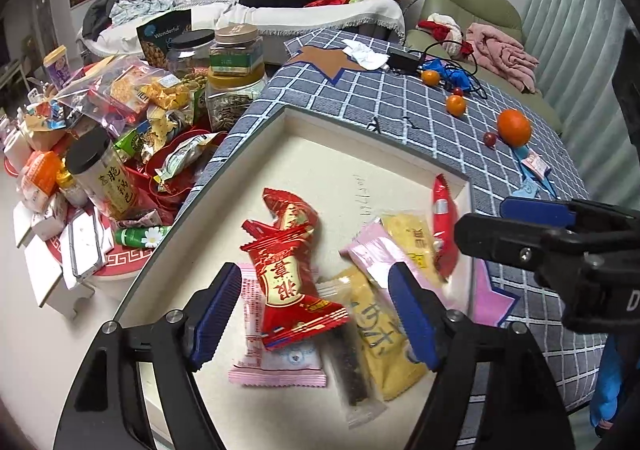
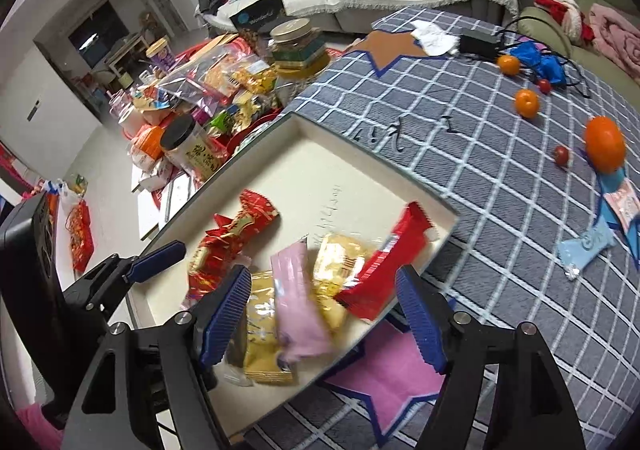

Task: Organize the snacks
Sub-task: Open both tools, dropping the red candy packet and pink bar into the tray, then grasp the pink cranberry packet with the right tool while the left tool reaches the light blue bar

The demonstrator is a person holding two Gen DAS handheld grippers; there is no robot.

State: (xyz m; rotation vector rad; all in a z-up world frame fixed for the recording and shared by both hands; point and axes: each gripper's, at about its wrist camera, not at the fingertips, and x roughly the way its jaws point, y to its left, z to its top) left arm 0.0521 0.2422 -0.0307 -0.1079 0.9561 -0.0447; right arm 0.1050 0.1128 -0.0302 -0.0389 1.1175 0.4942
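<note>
over the cream tray (image 1: 360,121), both tongs released above a heap of snack packets.

from left: a jar pile with a dark "wonderful" bag (image 1: 168,37), then the left gripper (image 1: 316,314) spread over a red packet (image 1: 288,274) in chinese print, yellow and pink packets (image 2: 300,302) under the spread right gripper (image 2: 324,318), oranges (image 2: 604,143) on checked cloth.

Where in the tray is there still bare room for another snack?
The tray's far half is bare, between its far wall and the red wrapped snacks. The near half is crowded: pink, yellow and red packets overlap there.
</note>
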